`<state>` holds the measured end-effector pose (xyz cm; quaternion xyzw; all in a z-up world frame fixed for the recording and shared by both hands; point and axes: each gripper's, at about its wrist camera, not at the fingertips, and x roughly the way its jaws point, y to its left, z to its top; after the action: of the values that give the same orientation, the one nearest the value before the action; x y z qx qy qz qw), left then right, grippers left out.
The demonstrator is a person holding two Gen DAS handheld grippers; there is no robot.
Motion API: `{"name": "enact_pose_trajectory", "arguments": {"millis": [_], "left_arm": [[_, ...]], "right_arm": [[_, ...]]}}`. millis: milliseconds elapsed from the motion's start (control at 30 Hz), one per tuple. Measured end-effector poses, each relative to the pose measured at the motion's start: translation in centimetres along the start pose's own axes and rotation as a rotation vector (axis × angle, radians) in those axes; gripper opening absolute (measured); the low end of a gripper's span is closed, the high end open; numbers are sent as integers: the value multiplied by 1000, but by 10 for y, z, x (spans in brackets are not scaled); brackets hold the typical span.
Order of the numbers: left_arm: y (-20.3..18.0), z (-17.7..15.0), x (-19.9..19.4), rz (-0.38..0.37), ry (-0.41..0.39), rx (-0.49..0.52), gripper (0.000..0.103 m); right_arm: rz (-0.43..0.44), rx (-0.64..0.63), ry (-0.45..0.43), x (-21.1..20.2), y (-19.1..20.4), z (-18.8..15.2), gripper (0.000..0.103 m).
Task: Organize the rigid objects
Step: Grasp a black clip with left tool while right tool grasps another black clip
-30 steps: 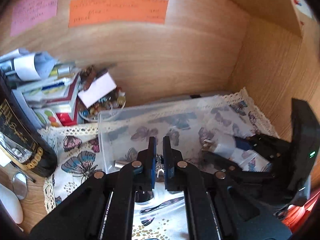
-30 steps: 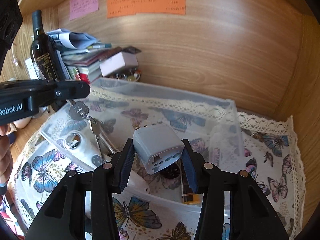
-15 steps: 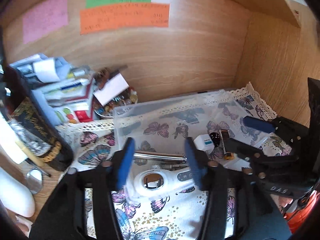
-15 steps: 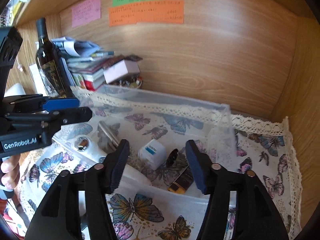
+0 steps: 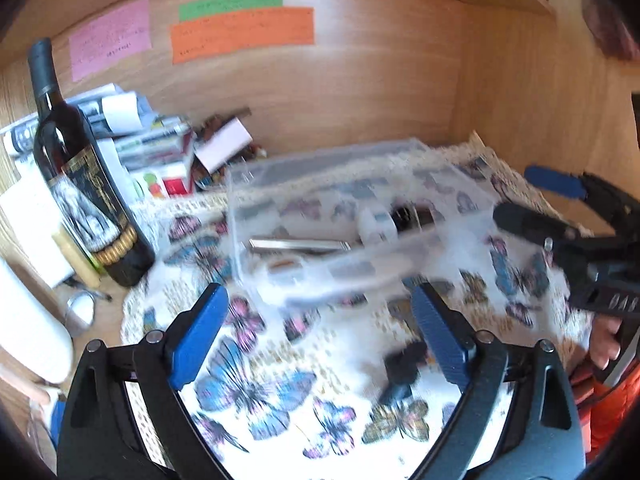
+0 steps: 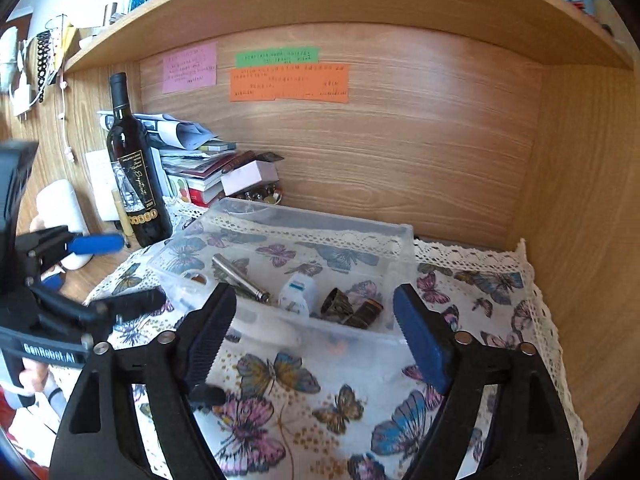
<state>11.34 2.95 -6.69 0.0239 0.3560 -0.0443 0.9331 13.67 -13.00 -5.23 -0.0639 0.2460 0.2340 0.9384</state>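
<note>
The clear plastic rectangular bin (image 6: 320, 236) sits on the butterfly-printed, lace-edged cloth (image 6: 328, 400) inside a wooden alcove, its near wall just beyond both grippers. Inside it lie a slim silver metal cylinder (image 6: 240, 278), a small white plug adapter with a blue label (image 6: 298, 294), a dark patterned thimble-shaped piece (image 6: 336, 306), a brown ridged cylinder (image 6: 366, 314) touching it, and a white moulded piece with a round hole (image 6: 196, 278) at the left end. The left gripper (image 5: 320, 332) has just been spreading its blue-padded jaws; they stand wide with nothing between them. The right gripper (image 6: 316, 332) has likewise been widening and grips nothing. A dark wine bottle with a gold-trimmed label (image 6: 134, 176) stands left of the bin
</note>
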Motion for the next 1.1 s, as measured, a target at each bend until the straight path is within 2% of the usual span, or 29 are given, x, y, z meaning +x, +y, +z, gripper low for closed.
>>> {"name": "enact_pose_trajectory", "arguments": {"millis": [333,400,467,600,800,967,1100], "left_arm": [[-26,-42,18,-56,94,24,93],[-28,-46,20,-67,97,16,87],[-31,-48,23,-84,111,15,75],[-38,-52,28,-124,132,13,61],[-37,-55,37,-172,165,-15,24],[-25,-57,24,-177,121,-53,24],[-8,-58,8,-147,75,-84,24]], "right_arm": [[-22,22,46,-16,-3,-32,81],[-22,23,56,-18,-3,-38,81],[-18,26,66,-18,-3,-44,81],[-16,31,87,-17,-2,-53,81],[-1,43,124,-10,0,-63,81],[20,47,151,-2,7,-67,81],[50,31,172,7,20,-68,81]]}}
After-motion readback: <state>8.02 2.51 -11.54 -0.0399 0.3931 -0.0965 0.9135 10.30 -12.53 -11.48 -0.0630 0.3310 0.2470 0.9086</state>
